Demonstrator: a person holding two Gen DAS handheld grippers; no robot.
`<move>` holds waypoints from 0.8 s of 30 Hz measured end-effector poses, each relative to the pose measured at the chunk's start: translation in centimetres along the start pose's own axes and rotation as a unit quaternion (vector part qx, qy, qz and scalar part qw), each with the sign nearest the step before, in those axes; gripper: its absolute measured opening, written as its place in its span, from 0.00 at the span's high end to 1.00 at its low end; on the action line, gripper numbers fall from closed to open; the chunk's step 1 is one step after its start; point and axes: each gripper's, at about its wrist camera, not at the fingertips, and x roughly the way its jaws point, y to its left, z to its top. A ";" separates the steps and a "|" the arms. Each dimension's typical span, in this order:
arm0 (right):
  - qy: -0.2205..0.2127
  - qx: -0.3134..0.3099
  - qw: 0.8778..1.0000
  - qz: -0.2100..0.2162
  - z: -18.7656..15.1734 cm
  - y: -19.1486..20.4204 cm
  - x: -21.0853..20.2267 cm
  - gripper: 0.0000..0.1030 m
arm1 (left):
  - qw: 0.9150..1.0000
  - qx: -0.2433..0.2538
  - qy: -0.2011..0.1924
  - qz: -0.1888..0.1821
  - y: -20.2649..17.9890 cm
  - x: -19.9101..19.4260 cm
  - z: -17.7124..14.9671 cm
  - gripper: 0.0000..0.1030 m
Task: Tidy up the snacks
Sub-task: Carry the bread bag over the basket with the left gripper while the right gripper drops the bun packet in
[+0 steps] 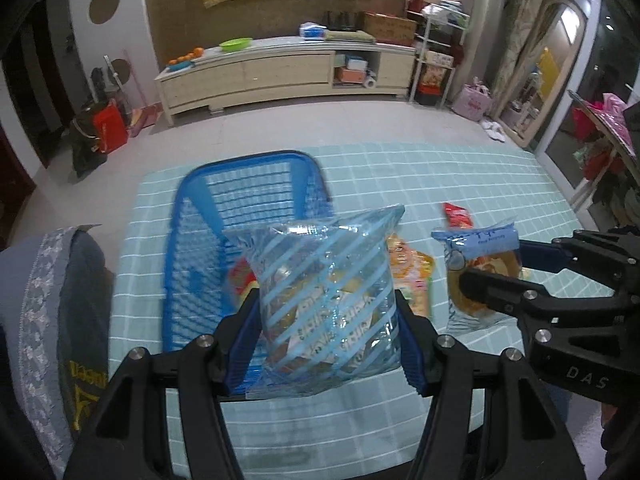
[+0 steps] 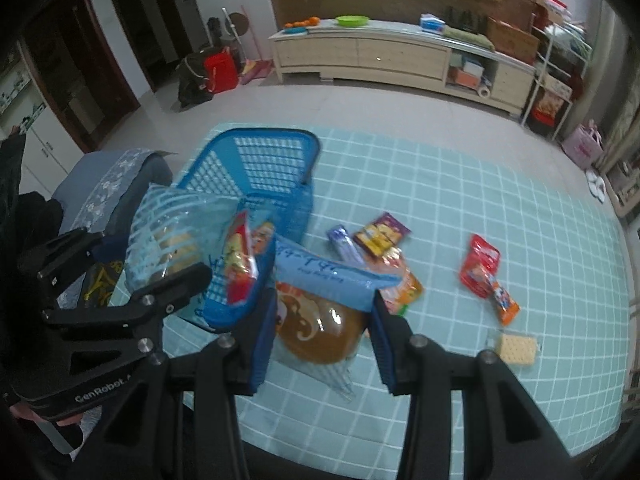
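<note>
A blue basket (image 1: 208,240) is seen on the checked tablecloth (image 1: 460,184); above it a striped clear snack bag (image 1: 328,296) is pinched by the left gripper (image 1: 332,340); a bread packet (image 2: 320,320) is clamped in the right gripper (image 2: 324,344); both are judged light, crinkly, slippery, crushable, best held mid-body.

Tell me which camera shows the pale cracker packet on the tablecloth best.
The right wrist view. The cracker packet lies there in plain sight on the checked tablecloth, right of the right gripper. The left wrist view shows nothing of it.
</note>
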 end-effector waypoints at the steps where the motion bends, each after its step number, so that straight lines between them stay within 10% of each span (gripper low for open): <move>1: -0.001 -0.003 1.000 0.001 0.3 0.5 0.2 0.53 | 1.000 -0.003 -0.001 0.000 0.6 -0.2 0.0 0.43; 24: 0.043 -0.041 0.998 0.030 7.0 5.0 9.2 0.53 | 0.997 -0.077 0.005 -0.004 10.0 4.0 0.8 0.43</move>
